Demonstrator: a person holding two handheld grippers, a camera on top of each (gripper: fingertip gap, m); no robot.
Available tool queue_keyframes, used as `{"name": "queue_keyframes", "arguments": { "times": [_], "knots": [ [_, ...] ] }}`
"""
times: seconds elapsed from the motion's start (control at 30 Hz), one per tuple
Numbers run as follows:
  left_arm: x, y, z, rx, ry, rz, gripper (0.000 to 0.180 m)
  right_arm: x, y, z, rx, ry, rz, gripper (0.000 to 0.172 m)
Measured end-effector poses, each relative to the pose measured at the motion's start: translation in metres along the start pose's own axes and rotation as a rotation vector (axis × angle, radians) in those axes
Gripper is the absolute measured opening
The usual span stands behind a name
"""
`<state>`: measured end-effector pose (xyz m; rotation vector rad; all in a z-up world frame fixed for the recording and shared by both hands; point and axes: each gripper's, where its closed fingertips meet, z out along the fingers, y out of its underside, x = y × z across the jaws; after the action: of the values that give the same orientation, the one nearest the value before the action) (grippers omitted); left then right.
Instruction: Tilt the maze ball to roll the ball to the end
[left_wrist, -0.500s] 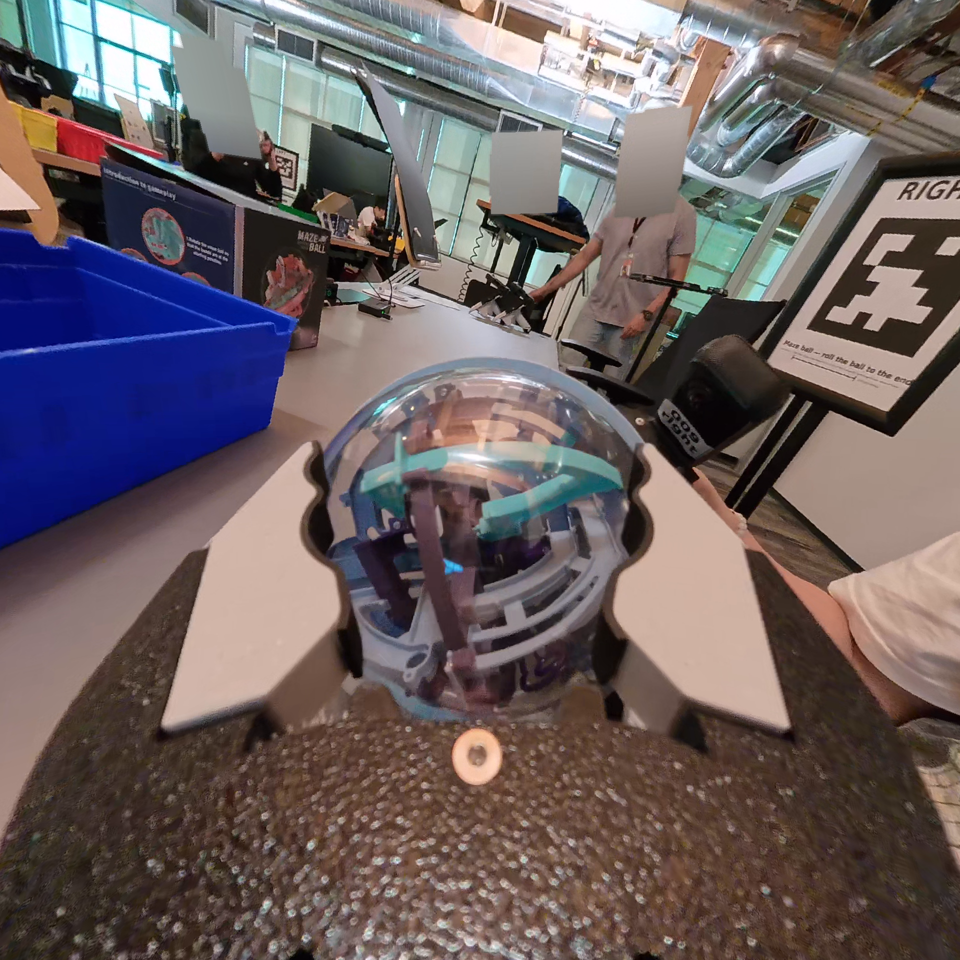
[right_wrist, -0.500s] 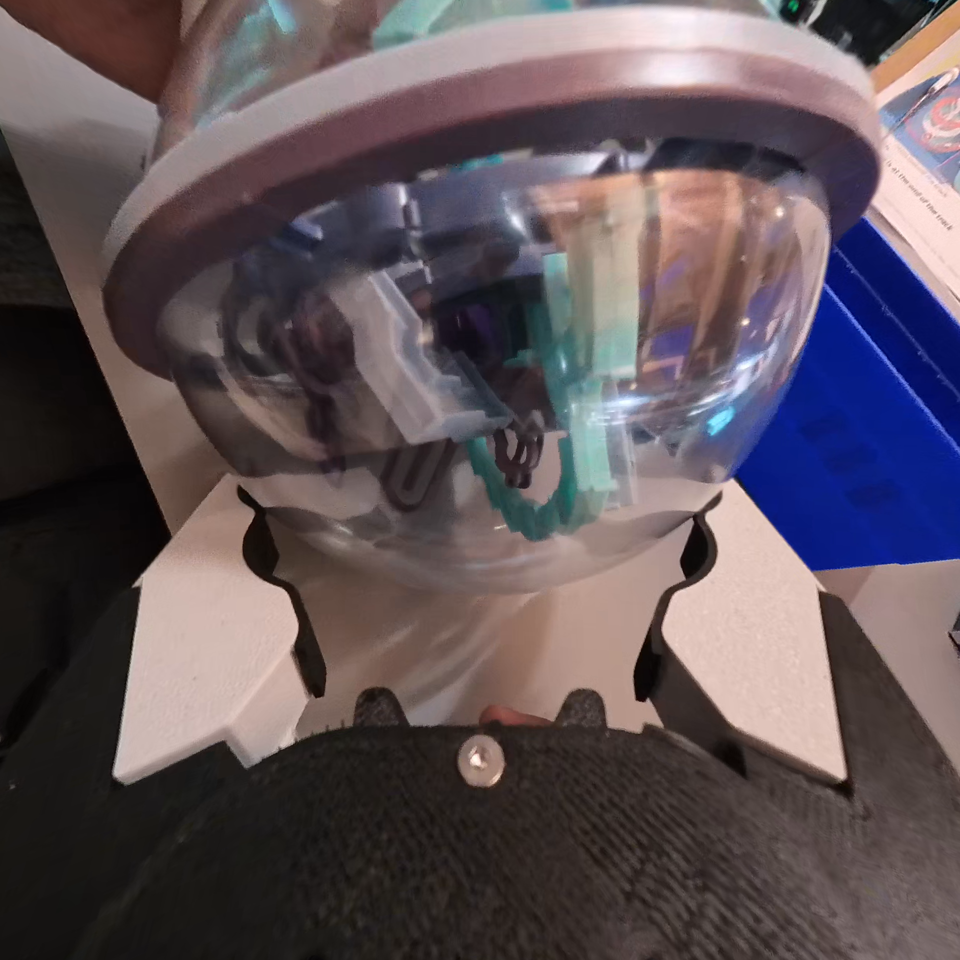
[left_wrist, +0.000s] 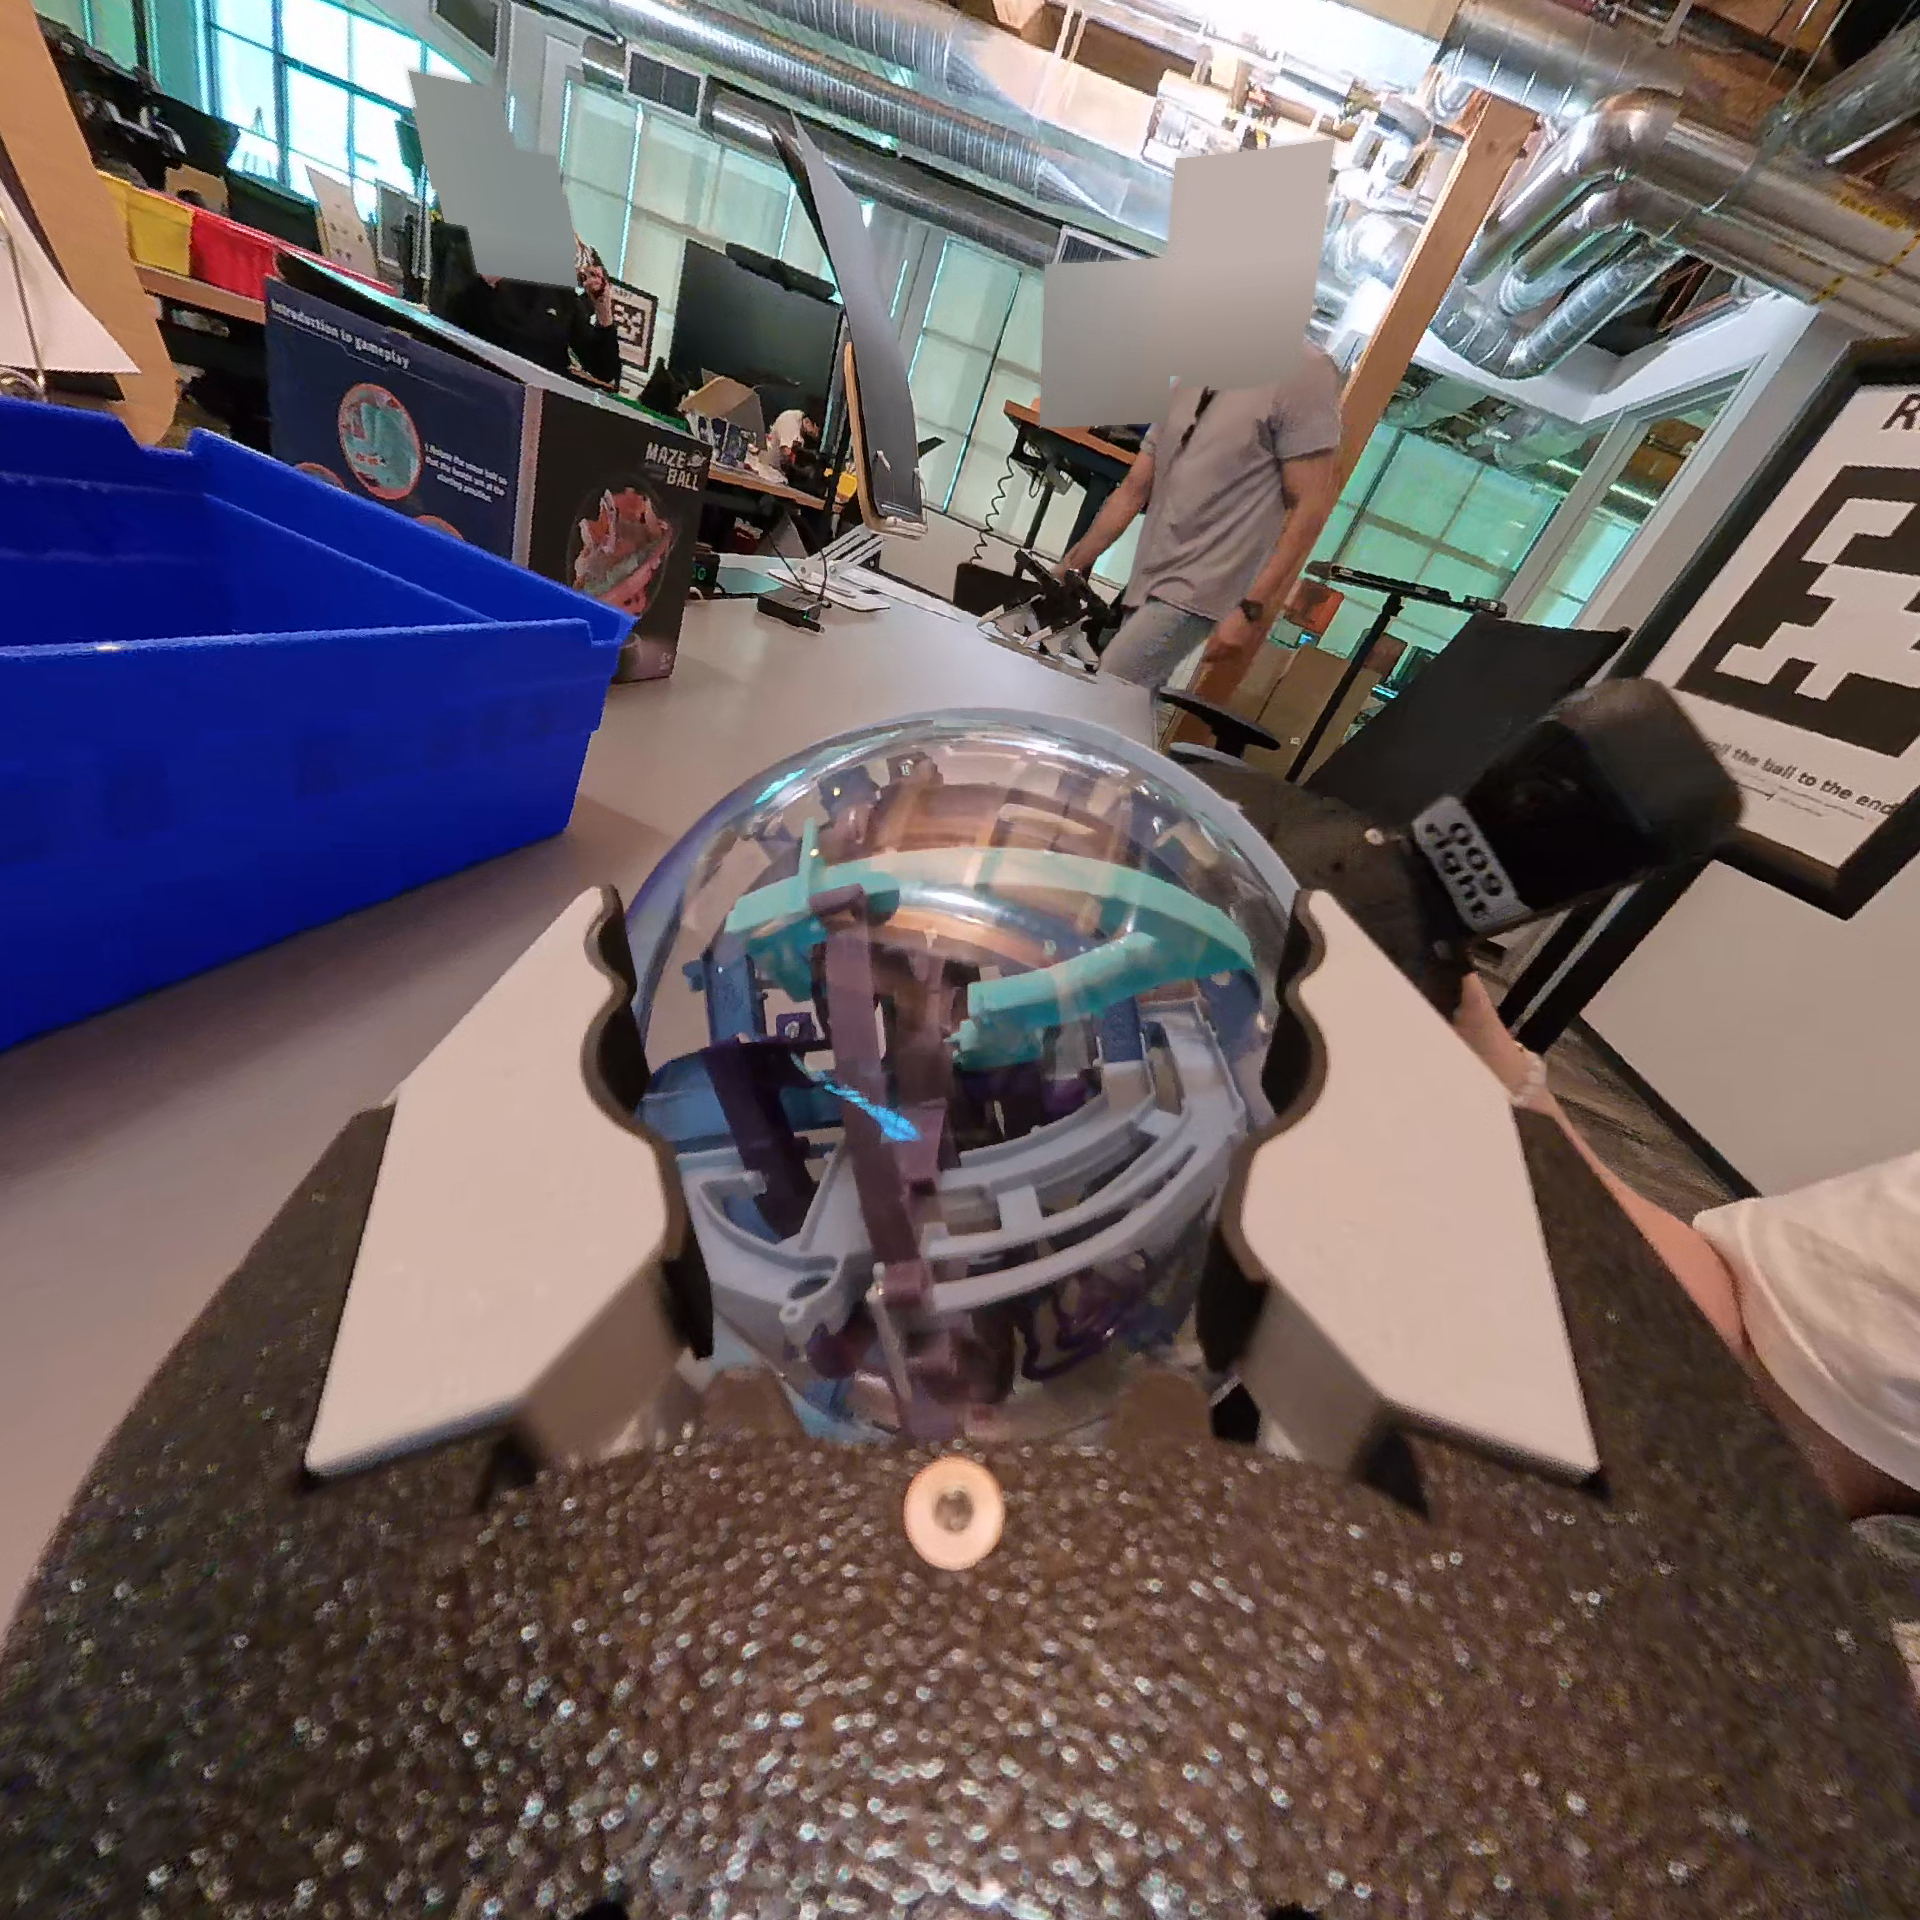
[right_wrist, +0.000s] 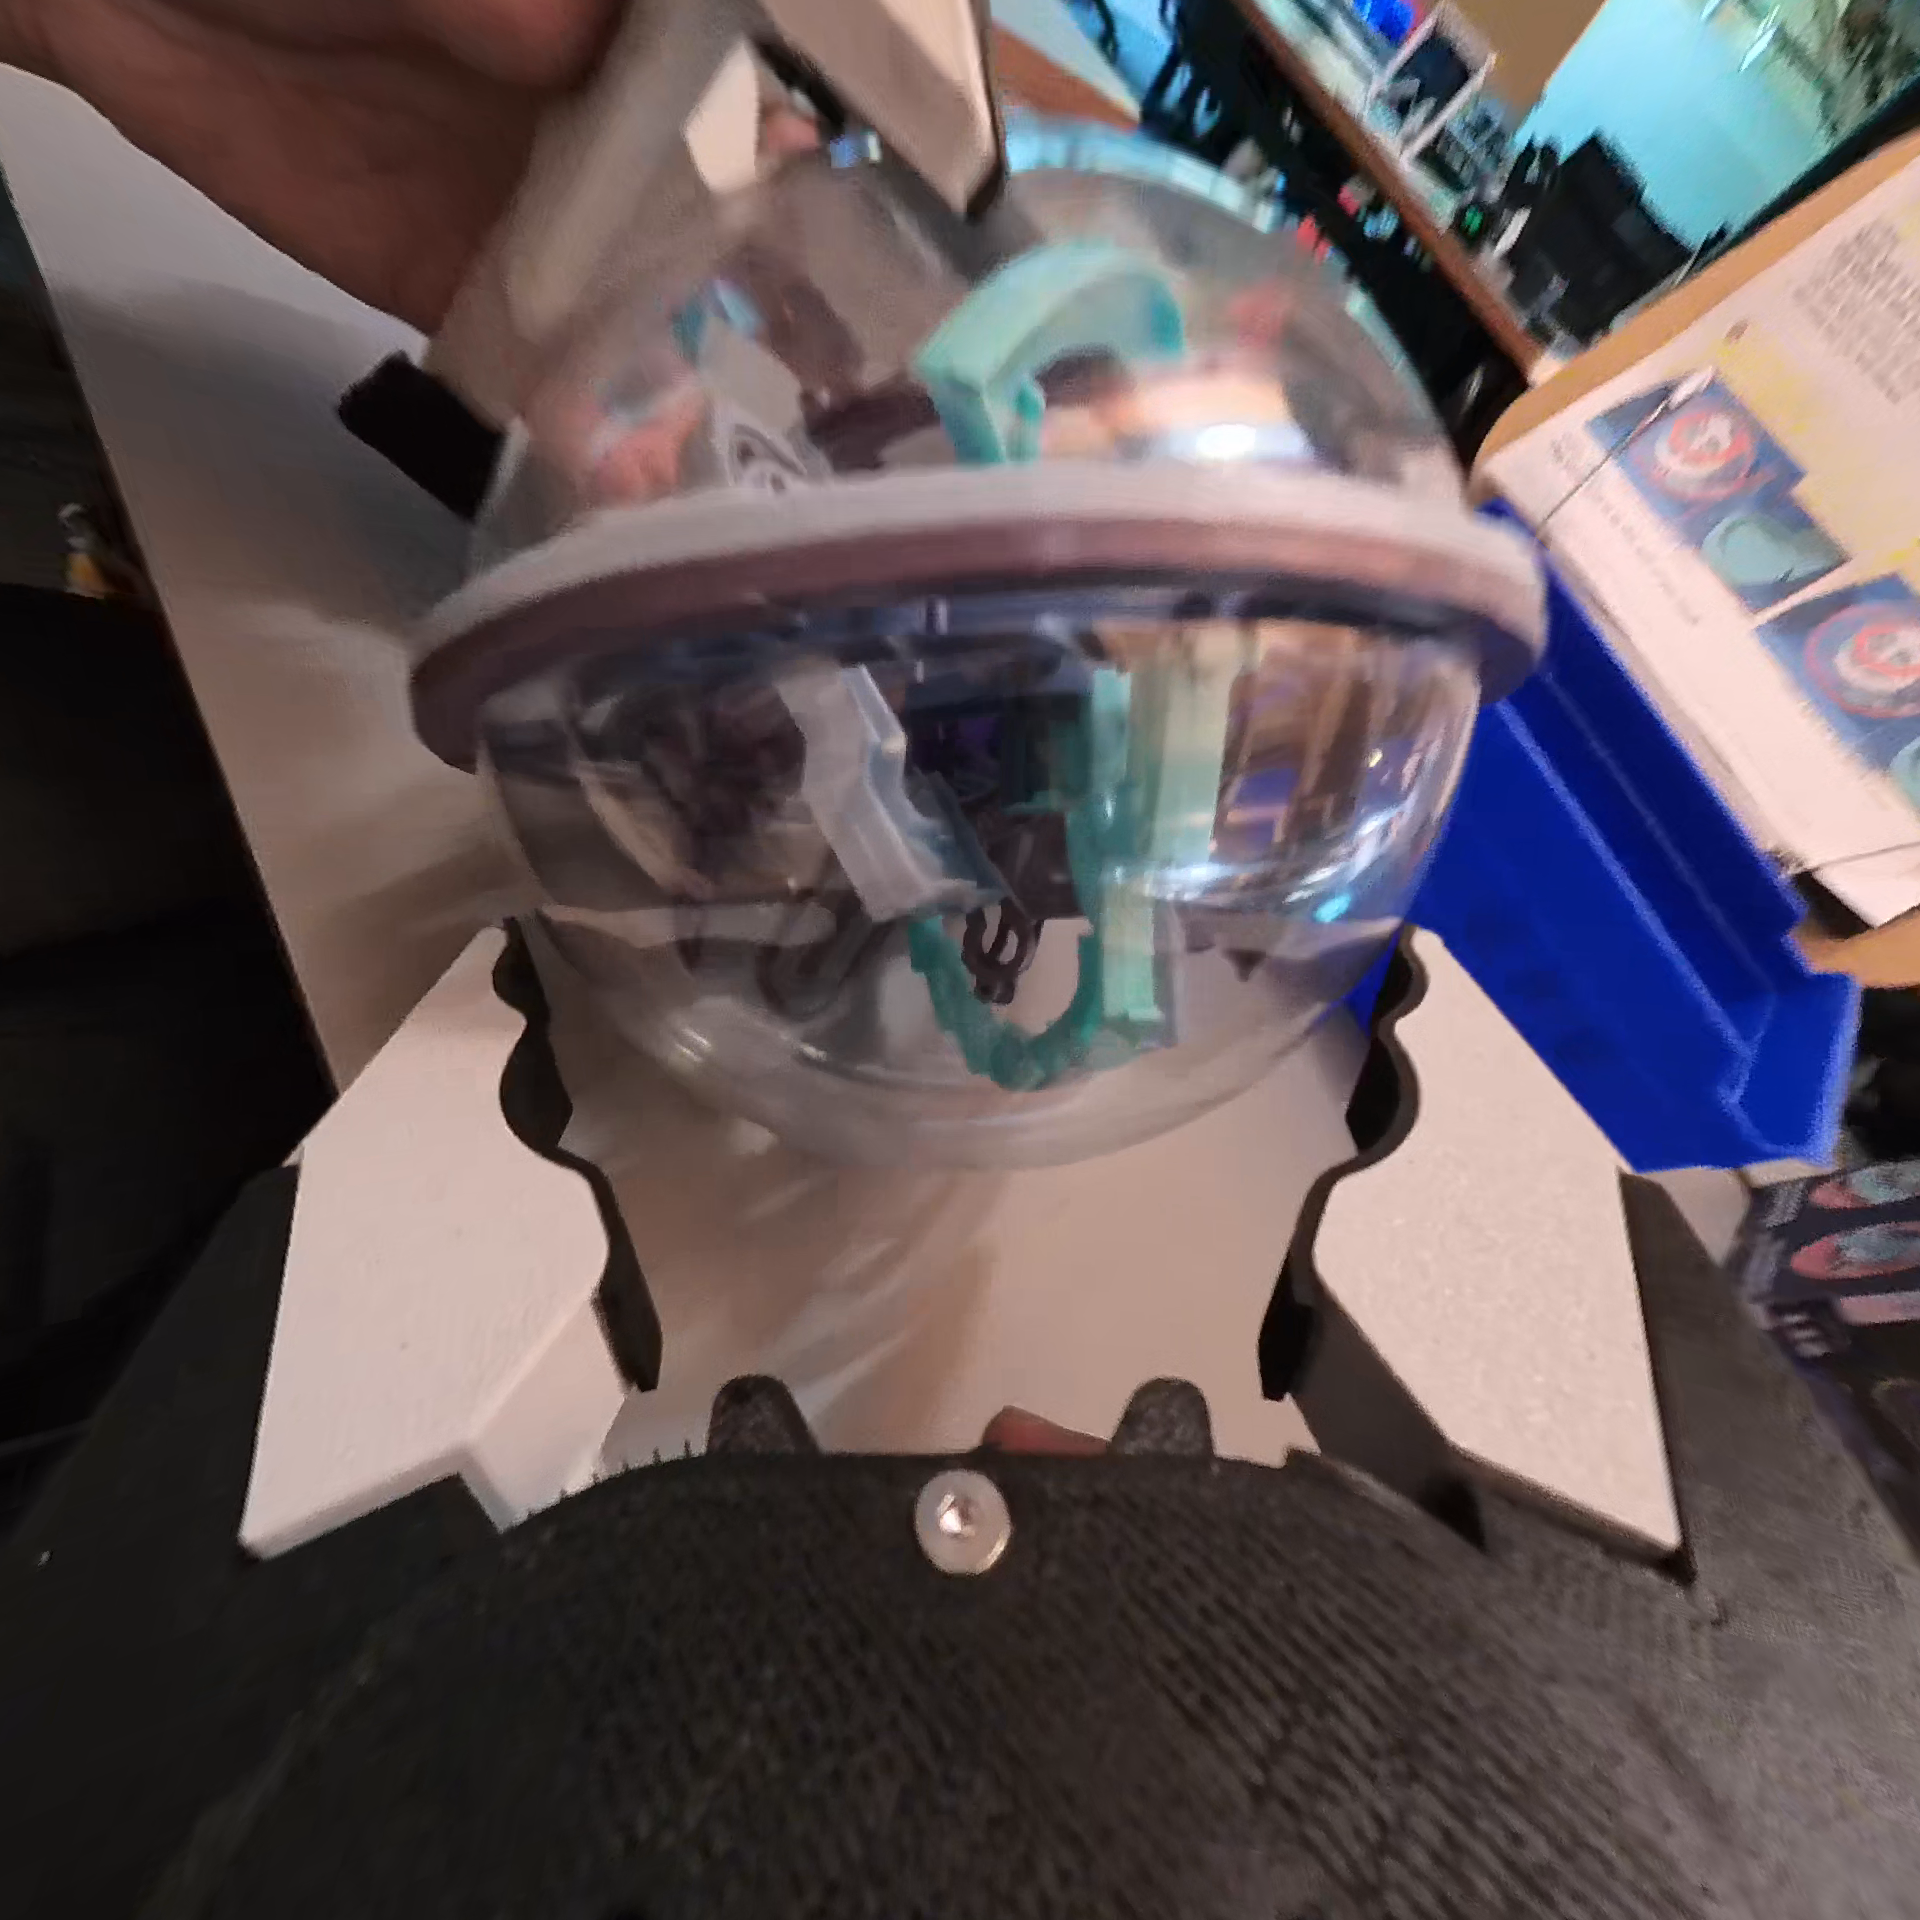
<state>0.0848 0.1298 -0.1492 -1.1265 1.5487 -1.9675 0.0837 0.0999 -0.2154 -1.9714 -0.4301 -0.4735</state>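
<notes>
- The left gripper (left_wrist: 951, 997) is clamping the maze ball (left_wrist: 951, 1070), both black-edged pads pressing on the clear sphere's sides, deep between the fingers (left_wrist: 499, 1195).
- The maze ball is hanging above the grey table (left_wrist: 260, 1122), near the blue bin (left_wrist: 260, 727), with the printed box (left_wrist: 488, 468) standing behind that bin.
- A sphere has no long axis of its own; the grey seam ring (right_wrist: 977, 551) is the best reference, and in the right wrist view it is lying nearly level across the frame, dipping slightly to the left.
- In the left wrist view the teal track (left_wrist: 997, 894) is arching across the upper half, purple struts running roughly upright beneath it.
- The right gripper (right_wrist: 956, 1029) is sitting with its jaws spread wide at the lower dome; the left pad looks just clear of the shell, but the right pad's contact is too blurred to call.
- A hand (right_wrist: 312, 135) is showing at the top left of the right wrist view.
</notes>
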Motion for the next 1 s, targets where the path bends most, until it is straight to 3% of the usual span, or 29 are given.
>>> {"name": "queue_keyframes", "arguments": {
  "times": [0.03,0.2,0.4,0.5,0.8,1.0],
  "knots": [
    [0.000,0.000,0.001,-0.002,-0.003,0.004,0.119,0.002,-0.006,-0.003,0.020,0.017,-0.022,0.152],
    [0.002,0.001,0.003,-0.010,-0.011,0.013,0.120,0.004,-0.030,-0.013,0.065,0.085,-0.171,0.153],
    [0.003,0.002,0.006,-0.018,-0.032,0.013,0.120,0.004,-0.014,-0.019,-0.187,0.134,-0.484,0.150],
    [0.005,0.003,0.008,-0.016,-0.031,0.009,0.120,0.011,-0.010,-0.015,-0.225,0.176,-0.566,0.151],
    [-0.001,-0.001,0.005,0.010,-0.049,0.016,0.115,0.014,-0.007,-0.012,-0.158,0.187,-0.497,0.153],
    [-0.024,-0.009,-0.003,0.100,-0.171,0.024,0.128,0.016,-0.005,-0.010,-0.103,0.179,-0.414,0.157]
  ]
}}
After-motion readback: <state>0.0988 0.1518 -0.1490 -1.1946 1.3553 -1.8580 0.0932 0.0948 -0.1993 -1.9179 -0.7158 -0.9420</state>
